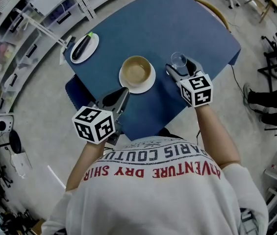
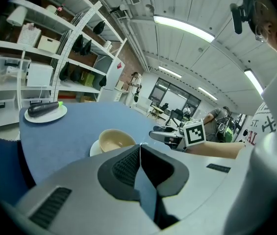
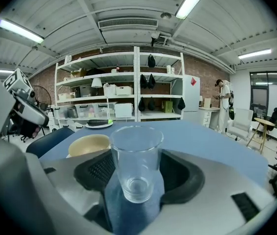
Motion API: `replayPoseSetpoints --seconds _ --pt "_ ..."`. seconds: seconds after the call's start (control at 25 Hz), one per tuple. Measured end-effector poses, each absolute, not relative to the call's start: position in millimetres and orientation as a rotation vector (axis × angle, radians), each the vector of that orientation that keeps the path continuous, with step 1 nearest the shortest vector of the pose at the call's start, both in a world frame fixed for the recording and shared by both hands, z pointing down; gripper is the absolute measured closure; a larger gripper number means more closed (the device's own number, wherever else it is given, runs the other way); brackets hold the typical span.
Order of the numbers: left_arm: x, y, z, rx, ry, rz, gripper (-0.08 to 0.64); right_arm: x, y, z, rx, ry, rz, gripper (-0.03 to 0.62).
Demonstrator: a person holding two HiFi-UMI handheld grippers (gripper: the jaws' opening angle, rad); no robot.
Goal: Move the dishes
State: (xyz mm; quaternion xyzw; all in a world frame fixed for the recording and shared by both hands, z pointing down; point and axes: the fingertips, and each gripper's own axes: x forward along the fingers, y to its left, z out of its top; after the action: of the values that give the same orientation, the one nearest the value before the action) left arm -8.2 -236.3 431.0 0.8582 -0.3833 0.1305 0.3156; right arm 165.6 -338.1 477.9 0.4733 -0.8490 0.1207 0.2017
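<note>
right gripper (image 3: pixel 137 169) is wide open with the glass (image 3: pixel 136 155) standing between its jaws, upright on the blue table (image 1: pixel 177 18), long axis vertical. i see a gap on the right pad side and can't confirm contact on the left, so i read it as bracketed, not clamped. the glass sits near the jaw tips, not deep in. my call: a straight squeeze should take it, and a tip-only grip could let it tilt.

left gripper (image 2: pixel 139 148) has its jaws pressed together, nothing between them. the bowl (image 1: pixel 136 70) on its saucer (image 1: pixel 145 85) lies just ahead of its tip, left of the glass. the left is nearer the bowl. the plate (image 1: pixel 74 58) with a dark thing on it is at the far left, well apart.
</note>
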Motion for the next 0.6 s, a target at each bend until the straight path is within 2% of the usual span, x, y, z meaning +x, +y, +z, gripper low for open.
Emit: replayPoseSetpoints --seconds 0.6 --pt "-5.6 -226.4 435.3 2.274 -0.972 0.341 0.531 178.7 -303.4 465.1 1.358 -2.367 0.343 0.296"
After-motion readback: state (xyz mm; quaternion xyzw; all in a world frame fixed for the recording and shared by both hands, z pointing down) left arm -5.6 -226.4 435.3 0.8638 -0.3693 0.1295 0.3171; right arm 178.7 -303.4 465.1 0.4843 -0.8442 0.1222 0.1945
